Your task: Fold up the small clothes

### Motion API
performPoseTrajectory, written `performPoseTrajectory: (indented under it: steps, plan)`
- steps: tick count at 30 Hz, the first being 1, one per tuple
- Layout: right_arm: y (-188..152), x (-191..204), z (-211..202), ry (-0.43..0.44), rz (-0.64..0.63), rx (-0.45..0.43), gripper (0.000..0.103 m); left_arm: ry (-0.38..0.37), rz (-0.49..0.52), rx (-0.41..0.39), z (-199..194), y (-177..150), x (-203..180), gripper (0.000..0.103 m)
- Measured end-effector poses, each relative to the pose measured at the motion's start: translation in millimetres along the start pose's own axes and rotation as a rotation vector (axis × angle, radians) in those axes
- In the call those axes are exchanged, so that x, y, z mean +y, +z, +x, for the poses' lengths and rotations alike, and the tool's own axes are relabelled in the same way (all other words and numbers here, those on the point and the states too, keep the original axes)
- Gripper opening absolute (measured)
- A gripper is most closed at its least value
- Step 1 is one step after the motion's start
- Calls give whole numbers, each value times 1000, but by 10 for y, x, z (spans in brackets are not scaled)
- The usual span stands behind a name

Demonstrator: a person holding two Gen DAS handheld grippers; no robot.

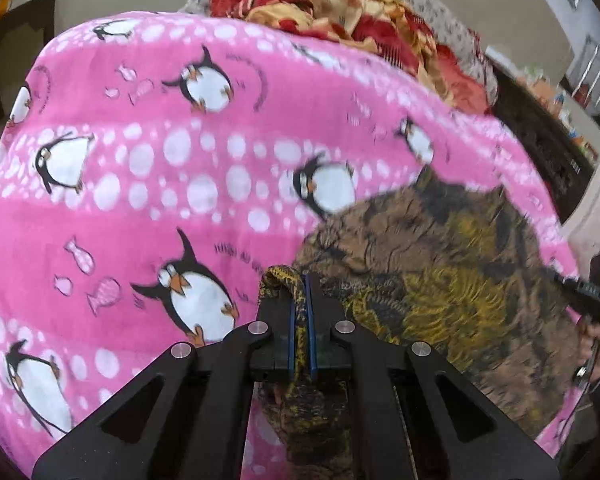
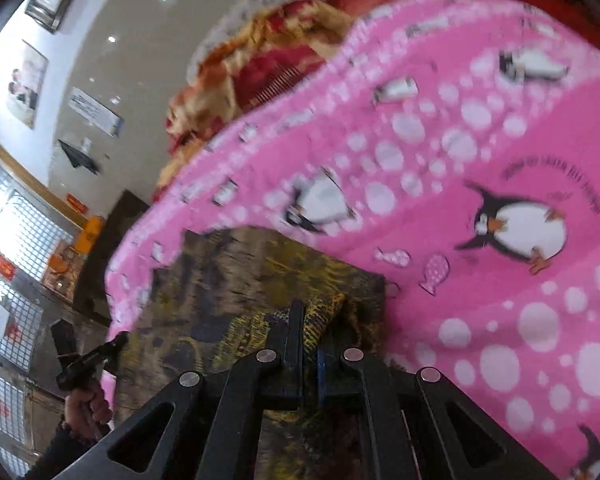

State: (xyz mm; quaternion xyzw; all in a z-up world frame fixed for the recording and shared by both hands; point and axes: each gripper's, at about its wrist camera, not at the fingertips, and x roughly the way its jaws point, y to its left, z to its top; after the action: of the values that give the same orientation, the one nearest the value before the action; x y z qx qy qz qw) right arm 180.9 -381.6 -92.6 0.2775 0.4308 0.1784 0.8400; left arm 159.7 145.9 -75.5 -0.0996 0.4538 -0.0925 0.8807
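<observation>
Left gripper [image 1: 300,280] clenched on a bunched edge of brown-and-yellow patterned cloth [image 1: 440,280]; right gripper [image 2: 306,312] likewise. Cloth lies on pink penguin-print fleece blanket [image 1: 140,200].

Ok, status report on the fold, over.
Left gripper and right gripper both shut on brown cloth. Cloth lies on pink penguin blanket. Nothing in the way.

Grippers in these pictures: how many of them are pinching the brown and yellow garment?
2. The left gripper is shut on a bunched edge of the brown and yellow garment; the right gripper is shut on another edge. The garment lies on the pink penguin blanket.
</observation>
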Motion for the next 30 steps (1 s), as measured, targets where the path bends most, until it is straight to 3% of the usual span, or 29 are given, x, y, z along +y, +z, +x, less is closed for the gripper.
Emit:
performPoseTrajectory:
  steps: [4, 8, 10, 12, 15, 18, 21, 24, 26, 28, 30]
  plan:
    - [25, -93, 50, 27, 43, 20, 4, 13, 37, -4, -8, -63, 14, 7]
    - [97, -111, -79, 49, 71, 36, 6, -18, -15, 13, -131, -54, 129, 7]
    - [123, -63, -246, 47, 75, 5, 6, 18, -21, -3, -252, -37, 152, 24]
    - [117, 45, -462, 35, 64, -39, 9, 45, -17, -35, -426, -43, 173, 27]
    - [42, 276, -769, -26, -3, -117, 13, 83, 10, -84, -678, -115, 66, 27]
    - [-169, 710, -905, -81, -165, -132, 13, -21, 102, -103, -852, -332, -346, 27]
    - [-435, 1105, -710, -142, -317, -59, 12, -104, 216, -52, -725, -645, -849, 27]
    - [-634, 1184, -322, -255, -374, 60, 12, -19, 252, 66, -270, -832, -1052, 28]
    - [-785, 1044, 20, -362, -391, 175, 12, -1, 243, 28, -194, -863, -1074, 29]
    - [-812, 1055, 55, -376, -434, 131, 12, -8, 200, 63, -168, -753, -1058, 29]
    - [-701, 1090, 114, -388, -424, 158, 12, -12, 182, 89, -126, -603, -1036, 29]
